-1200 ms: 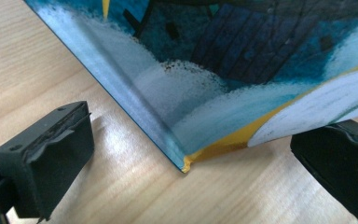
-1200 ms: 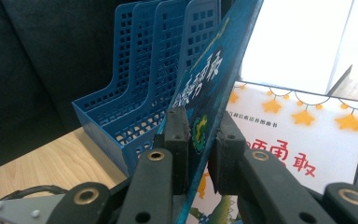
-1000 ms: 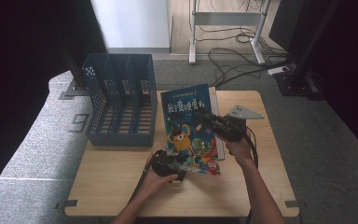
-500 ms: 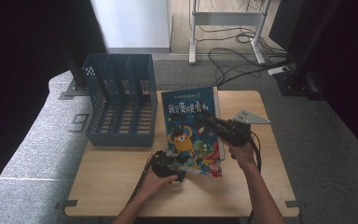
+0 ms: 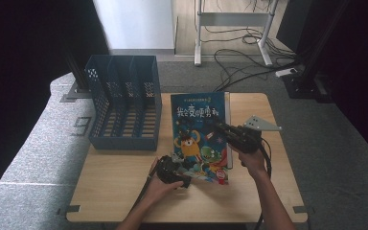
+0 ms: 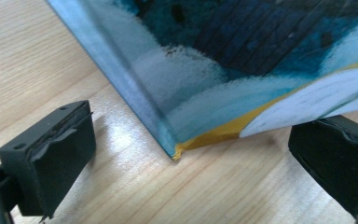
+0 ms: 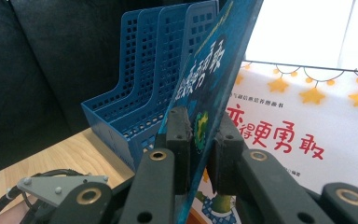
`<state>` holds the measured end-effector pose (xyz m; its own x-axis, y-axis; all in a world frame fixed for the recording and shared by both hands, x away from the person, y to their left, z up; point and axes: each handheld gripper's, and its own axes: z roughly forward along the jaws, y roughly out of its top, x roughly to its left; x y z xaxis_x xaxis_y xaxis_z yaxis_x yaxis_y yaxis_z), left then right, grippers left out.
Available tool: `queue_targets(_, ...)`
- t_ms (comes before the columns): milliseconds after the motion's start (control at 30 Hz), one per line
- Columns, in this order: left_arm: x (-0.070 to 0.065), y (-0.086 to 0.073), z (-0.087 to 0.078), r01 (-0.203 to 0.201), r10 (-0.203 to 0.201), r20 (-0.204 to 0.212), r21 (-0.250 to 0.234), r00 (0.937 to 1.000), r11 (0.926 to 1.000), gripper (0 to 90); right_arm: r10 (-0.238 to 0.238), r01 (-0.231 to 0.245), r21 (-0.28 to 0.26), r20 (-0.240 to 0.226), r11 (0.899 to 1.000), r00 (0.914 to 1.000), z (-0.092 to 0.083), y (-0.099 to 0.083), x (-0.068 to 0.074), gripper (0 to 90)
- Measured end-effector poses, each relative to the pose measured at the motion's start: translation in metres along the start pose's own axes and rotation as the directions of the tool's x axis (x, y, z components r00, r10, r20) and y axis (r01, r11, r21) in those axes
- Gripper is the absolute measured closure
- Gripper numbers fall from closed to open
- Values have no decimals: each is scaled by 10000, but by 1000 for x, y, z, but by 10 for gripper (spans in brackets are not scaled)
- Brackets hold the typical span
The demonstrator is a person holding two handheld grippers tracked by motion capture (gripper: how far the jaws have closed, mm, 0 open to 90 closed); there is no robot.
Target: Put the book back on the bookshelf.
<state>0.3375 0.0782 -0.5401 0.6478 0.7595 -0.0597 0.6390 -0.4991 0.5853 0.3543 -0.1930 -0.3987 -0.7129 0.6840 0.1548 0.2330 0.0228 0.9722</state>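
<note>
Right gripper [image 5: 220,125] sits right of centre in the high view, jaws pinched on the front cover [image 7: 205,84] of the picture book [image 5: 201,136]; in the right gripper view the cover stands lifted on edge between the two pads, with the title page [image 7: 303,135] showing behind it at the right, so the grip looks meant to peel the cover open or raise the book by that edge; the book itself lies at the middle of the bench [image 5: 115,187], spine side toward the blue file rack [image 5: 124,108], its lower left corner by the left gripper [image 5: 175,173]. Left gripper's jaws stand wide apart in its own view, one pad at lower left [image 6: 51,154], one at lower right [image 6: 335,158], the book's bottom corner [image 6: 176,151] between them and touching neither; likely posted there to steady or catch that corner while the other side lifts, a guess. Rack sits in the upper left part of the bench, open slots facing up and toward the book, just beside the book's left edge; short path if the book goes in there. Free room: bare wood along the bottom of the high view and at lower left under the rack; narrow strip at the right bench edge beside the right hand [image 5: 251,160]; far edge of the bench close behind the book's top, so little room to push forward; cables trail off the bottom edge, clear of the book.
</note>
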Motion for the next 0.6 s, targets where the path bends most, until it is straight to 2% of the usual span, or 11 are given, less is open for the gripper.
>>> queue_targets(100, -3, 0, 0, -25, 27, 233, -71, 9997, 10000, 14, -140, 140, -4, -13, 9999, 9999, 1, 1, 3, 793)
queue_targets(167, -7, 0, 0, -351, 352, 251, -24, 9991, 9994, 15, -138, 138, -13, -30, 9999, 9999, 1, 1, 3, 793)
queue_targets(267, -12, 0, 1, -606, 604, 280, 64, 9978, 9981, 9, -124, 124, -54, -46, 9999, 9999, 3, 1, 3, 792)
queue_targets(400, -14, 2, 3, -590, 589, 158, 50, 9981, 9982, 3, -150, 150, -68, -15, 9999, 9999, 3, 1, 4, 792)
queue_targets(467, -13, 3, 5, -326, 326, 78, -76, 9994, 9994, 0, -209, 209, -70, -37, 9998, 9998, 4, 2, 6, 792)
queue_targets(600, -13, 4, 6, -388, 388, 24, -77, 9992, 9992, 0, -377, 377, -53, -57, 9993, 9993, 5, 3, 7, 790)
